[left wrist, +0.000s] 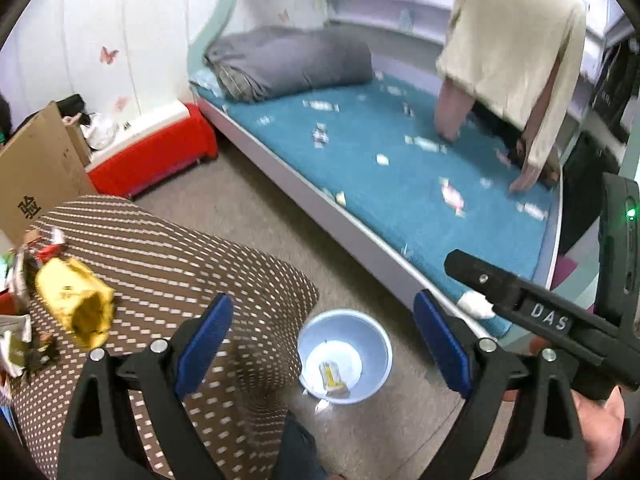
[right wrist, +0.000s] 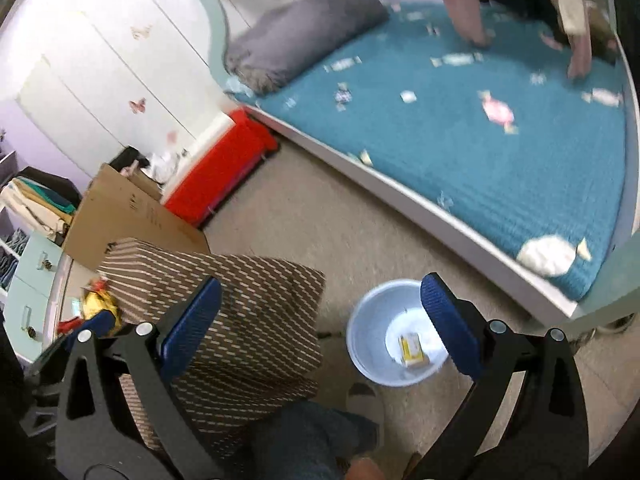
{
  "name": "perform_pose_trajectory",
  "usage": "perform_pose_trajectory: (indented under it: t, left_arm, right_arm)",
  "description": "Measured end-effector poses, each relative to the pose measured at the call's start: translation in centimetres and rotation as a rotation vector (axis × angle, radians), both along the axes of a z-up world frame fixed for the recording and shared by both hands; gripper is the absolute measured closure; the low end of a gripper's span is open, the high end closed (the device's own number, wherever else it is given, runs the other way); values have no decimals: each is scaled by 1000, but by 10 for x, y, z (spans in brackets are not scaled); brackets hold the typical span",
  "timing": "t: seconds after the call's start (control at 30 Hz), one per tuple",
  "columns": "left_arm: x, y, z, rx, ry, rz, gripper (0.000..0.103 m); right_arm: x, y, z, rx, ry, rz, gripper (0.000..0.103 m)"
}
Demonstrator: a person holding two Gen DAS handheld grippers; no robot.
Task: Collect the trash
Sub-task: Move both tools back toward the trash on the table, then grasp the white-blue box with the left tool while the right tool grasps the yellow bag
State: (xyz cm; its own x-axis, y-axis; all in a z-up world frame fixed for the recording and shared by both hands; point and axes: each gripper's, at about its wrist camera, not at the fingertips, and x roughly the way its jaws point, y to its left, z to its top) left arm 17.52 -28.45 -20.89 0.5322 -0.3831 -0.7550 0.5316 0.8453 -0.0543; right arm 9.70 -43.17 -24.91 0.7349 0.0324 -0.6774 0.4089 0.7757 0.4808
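A pale blue bin (left wrist: 345, 354) (right wrist: 394, 332) stands on the carpet beside the bed, with a yellow-and-white wrapper (left wrist: 332, 376) (right wrist: 412, 350) lying in it. My left gripper (left wrist: 322, 344) hangs above it, open and empty. My right gripper (right wrist: 322, 320) is also open with nothing between its blue pads, and its black body (left wrist: 520, 304) shows at the right of the left wrist view. Several candy wrappers (left wrist: 452, 196) (right wrist: 498, 110) are scattered over the teal bed cover (left wrist: 380, 184) (right wrist: 480, 152). A crumpled white wrapper (right wrist: 546, 256) lies near the bed's front edge.
A brown dotted cushion (left wrist: 168, 280) (right wrist: 240, 312) lies at the left, with a yellow bag (left wrist: 76, 304) (right wrist: 98, 306) and other litter beside it. A person in a cream top (left wrist: 508, 40) leans on the bed. A grey rolled blanket (left wrist: 288, 60), a red box (left wrist: 156, 156) and cardboard (left wrist: 32, 172) lie beyond.
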Motion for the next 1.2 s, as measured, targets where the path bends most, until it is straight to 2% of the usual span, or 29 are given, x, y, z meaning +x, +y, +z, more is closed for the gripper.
perform_pose_trajectory:
  t: [0.1,0.27,0.33,0.57,0.7,0.83,1.03,1.2]
  left_arm:
    - [-11,26,23,-43,-72,34,13]
    - [-28,63,50,-40,-226,99,13]
    - [-34,80,58,-32,-278,125,13]
    - [-47,148,76,-28,-313,230,13]
    - [-47,187,81,-10,-302,310,12]
    - [-47,228,85,-26,-294,392,12]
    - [-52,291,82,-39,-281,511,12]
    - [-48,344,68,-15,-226,624,12]
  right_arm:
    - [-4,21,34,-71,-44,10,6]
    - [-6,62,79,-226,-123,29,6]
    - [-3,84,91,-277,-134,83,6]
    - [8,162,116,-366,-186,239,6]
    - [16,192,120,-375,-193,300,6]
    - [18,220,126,-377,-211,348,6]
    - [32,249,120,-378,-198,418,6]
    - [48,263,101,-365,-151,456,6]
